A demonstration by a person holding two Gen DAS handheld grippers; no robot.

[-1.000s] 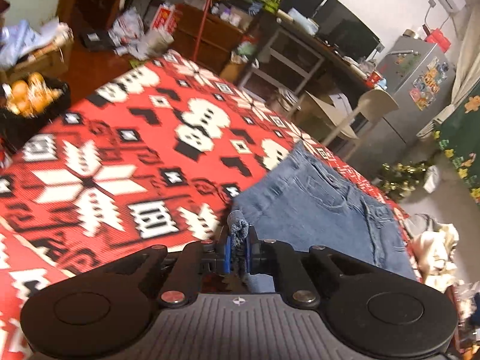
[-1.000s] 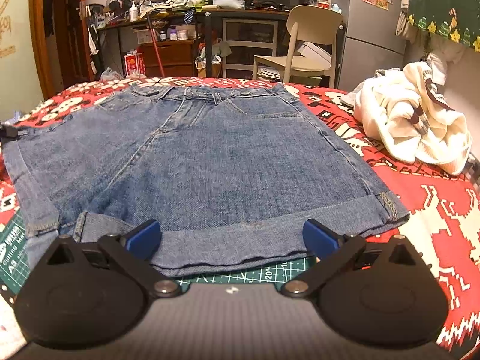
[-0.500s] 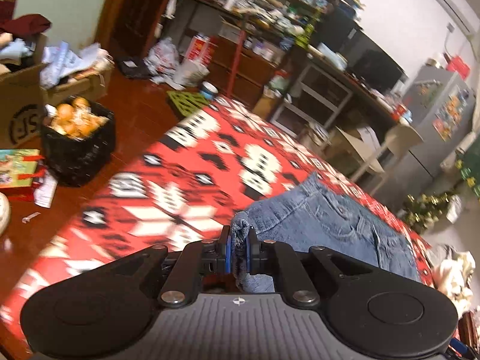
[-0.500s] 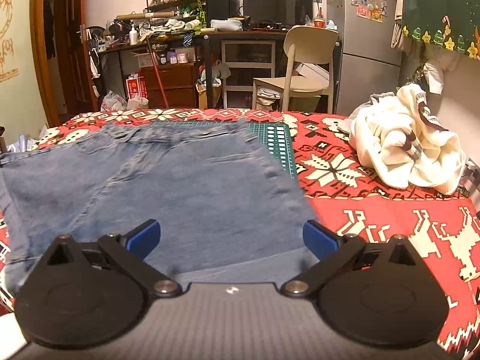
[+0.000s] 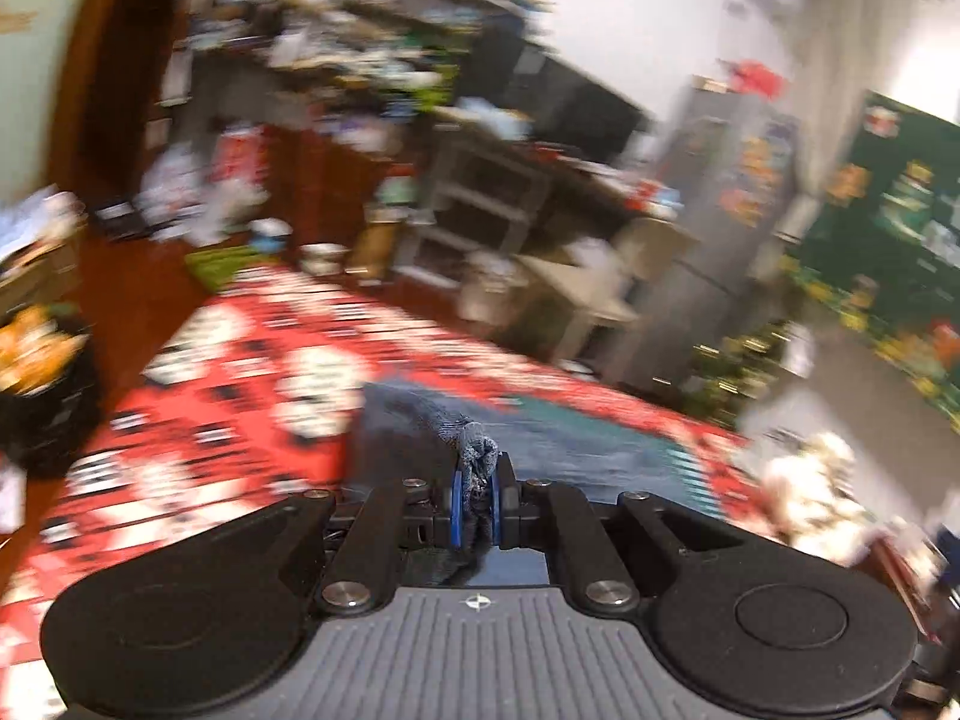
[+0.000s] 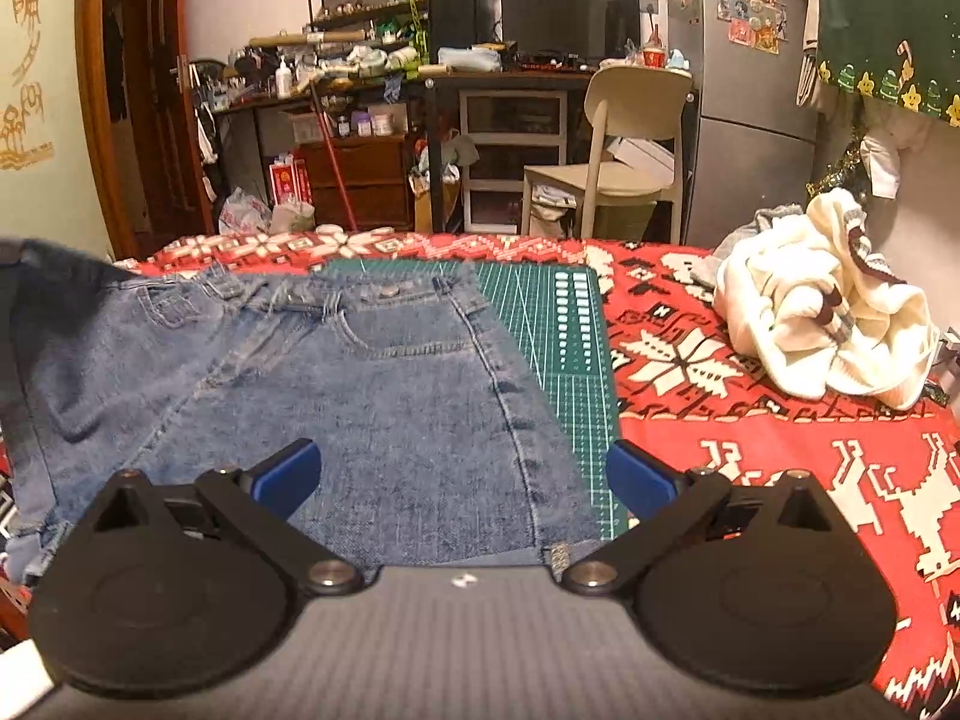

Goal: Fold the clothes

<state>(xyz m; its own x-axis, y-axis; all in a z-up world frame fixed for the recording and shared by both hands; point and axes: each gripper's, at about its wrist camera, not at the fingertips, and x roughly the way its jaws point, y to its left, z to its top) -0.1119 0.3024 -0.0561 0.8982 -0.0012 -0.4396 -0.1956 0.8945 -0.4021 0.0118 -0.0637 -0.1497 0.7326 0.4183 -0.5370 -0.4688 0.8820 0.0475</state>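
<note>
Left wrist view, badly smeared by blur. Left gripper [image 5: 477,501] clenched tight on a bunched tuft of the denim shorts [image 5: 480,456], blue pads pressed against the cloth from both sides. Rest of the denim trailing away beyond the fingertips, dark and indistinct, over the red patterned blanket [image 5: 240,396]. A strip of green cutting mat [image 5: 606,420] showing just beyond the denim. At far left, a black basket [image 5: 42,396] holding something orange on the wooden floor. At far right, a pale heap of cloth, too blurred to read. Cluttered desk and grey fridge in the background, details lost.

Right wrist view, sharp. Right gripper [image 6: 462,474] released, blue pads [image 6: 288,471] spread wide, nothing pinched between them; shorts lying in the picture between the two fingers, contact with the cloth impossible to judge. Shorts spread over the blanket and partly over the cutting mat, waistband and button at the far side, a front pocket visible, one side seam running along the mat's exposed strip. Left portion of the denim lifted and curling up at the picture's left edge, dark and blurred. White garment pile [image 6: 822,306] crumpled on the blanket to the right, well apart from the shorts. Beige chair [image 6: 618,150] beyond the far edge of the blanket.
</note>
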